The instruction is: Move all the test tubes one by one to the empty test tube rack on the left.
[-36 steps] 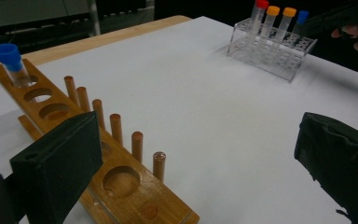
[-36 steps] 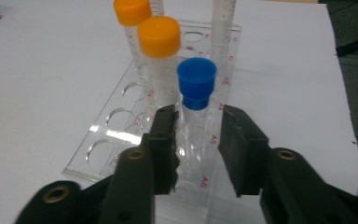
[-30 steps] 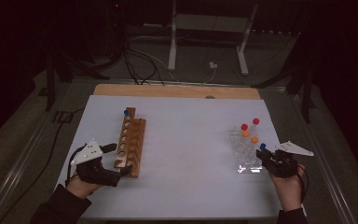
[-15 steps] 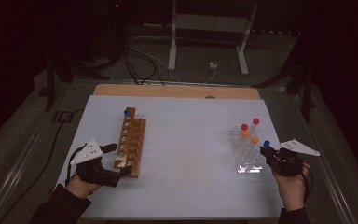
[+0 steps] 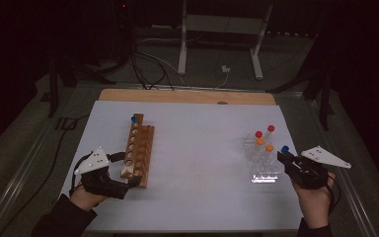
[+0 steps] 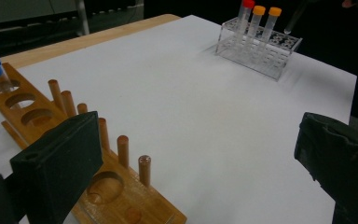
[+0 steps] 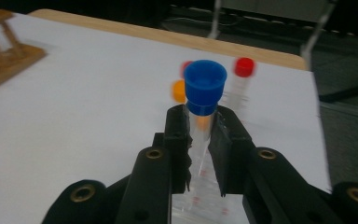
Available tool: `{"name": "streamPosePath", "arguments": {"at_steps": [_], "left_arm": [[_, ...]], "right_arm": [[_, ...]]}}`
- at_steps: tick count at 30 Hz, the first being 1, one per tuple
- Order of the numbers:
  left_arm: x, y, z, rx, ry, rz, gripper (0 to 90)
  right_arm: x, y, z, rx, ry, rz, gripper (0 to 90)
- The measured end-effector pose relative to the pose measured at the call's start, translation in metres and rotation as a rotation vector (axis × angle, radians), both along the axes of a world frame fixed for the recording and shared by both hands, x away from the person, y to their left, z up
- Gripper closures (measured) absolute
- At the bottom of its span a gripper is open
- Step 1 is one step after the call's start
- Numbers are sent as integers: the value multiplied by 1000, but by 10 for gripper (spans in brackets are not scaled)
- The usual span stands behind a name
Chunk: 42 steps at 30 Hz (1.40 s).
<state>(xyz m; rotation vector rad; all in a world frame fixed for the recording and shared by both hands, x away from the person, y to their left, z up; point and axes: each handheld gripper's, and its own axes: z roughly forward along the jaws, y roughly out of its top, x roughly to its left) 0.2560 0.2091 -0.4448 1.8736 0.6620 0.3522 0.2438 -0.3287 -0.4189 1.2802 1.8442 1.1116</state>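
**Blue-capped tube gripped at the clear rack**

Blue cap, clear body: test tube (image 7: 204, 112) clamped just below the cap by the right gripper (image 7: 199, 144), jaws closed on it, beside the near right corner of the clear plastic rack (image 5: 262, 165). Probably mid-transfer toward the wooden rack (image 5: 138, 150), where one blue-capped tube (image 5: 133, 119) already stands at the far end. Next: carry across upright, align over an empty hole. Left gripper (image 6: 191, 158) spread wide, empty, at the wooden rack's near end. Red- and orange-capped tubes (image 5: 264, 138) standing in the clear rack.
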Motion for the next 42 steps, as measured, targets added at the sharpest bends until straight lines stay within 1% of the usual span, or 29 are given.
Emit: {"name": "streamPosePath", "arguments": {"at_steps": [2,6,10,14,19,20,21,27,35,42], "left_arm": [[0,-2,2,0,-1,-5,18],[0,-6,3,-9,3,-25,18],[1,-11,2,0,14,-36,17],[2,-20,5,-1,15,-68,18],[4,-32,9,10,13,-102,18],[5,-35,10,6,15,-110,18],[6,-38,10,4,18,-117,18],[8,-56,17,9,21,-160,20],[11,-84,28,12,15,-224,22],[16,-107,38,18,8,-256,40]], "right_arm": [[-1,7,1,-6,-1,23,773],[-3,21,3,4,2,83,773],[-4,38,2,5,12,145,773],[-4,54,-1,-1,25,195,773],[-2,73,-7,-7,50,251,773],[-2,76,-9,-8,50,263,773],[-2,80,-9,-17,55,273,773],[-3,94,-13,-15,67,320,773],[-5,113,-18,-27,78,379,773],[-8,125,-21,-38,90,418,773]]}}
